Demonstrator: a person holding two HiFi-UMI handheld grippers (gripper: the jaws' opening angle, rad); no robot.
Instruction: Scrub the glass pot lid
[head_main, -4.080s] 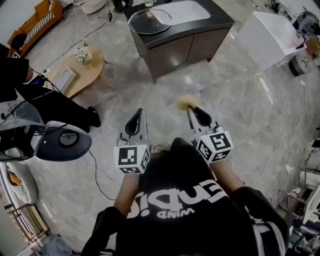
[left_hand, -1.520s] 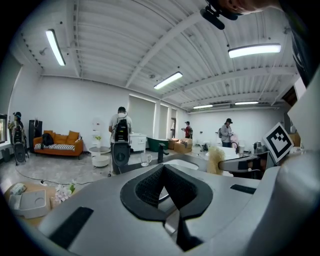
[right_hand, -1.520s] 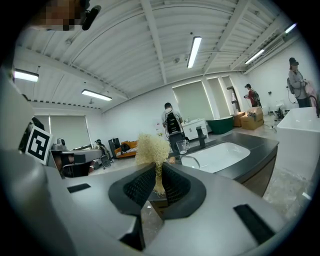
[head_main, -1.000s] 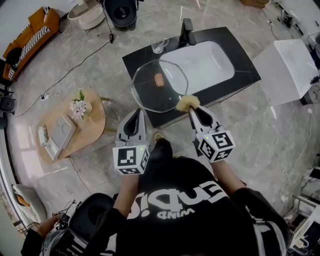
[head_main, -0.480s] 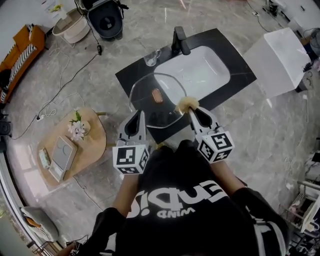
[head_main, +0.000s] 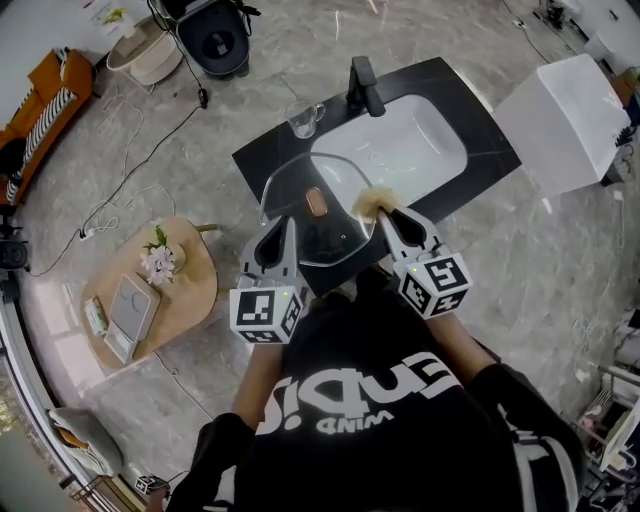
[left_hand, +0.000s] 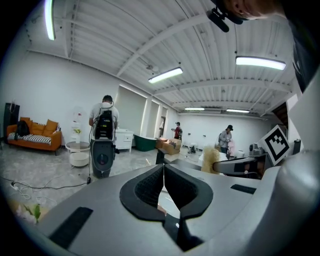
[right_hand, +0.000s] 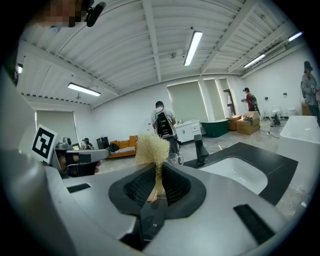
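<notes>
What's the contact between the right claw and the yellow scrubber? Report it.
Touching. The right gripper view shows the right claw shut on the stem of the yellow scrubber, whose head stands beyond the tips.

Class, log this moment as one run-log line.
left gripper: shut, empty | right gripper: shut on scrubber | glass lid: on counter beside sink

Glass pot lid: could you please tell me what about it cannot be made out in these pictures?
- Head view: the glass pot lid's near rim is covered by the left hand-held gripper and the right hand-held gripper.
- Head view: from above, it is unclear whether the scrubber touches the lid.
- Left and right gripper views: each gripper's own body blocks the lid.
- Any dirt on the glass is too small to see.
</notes>
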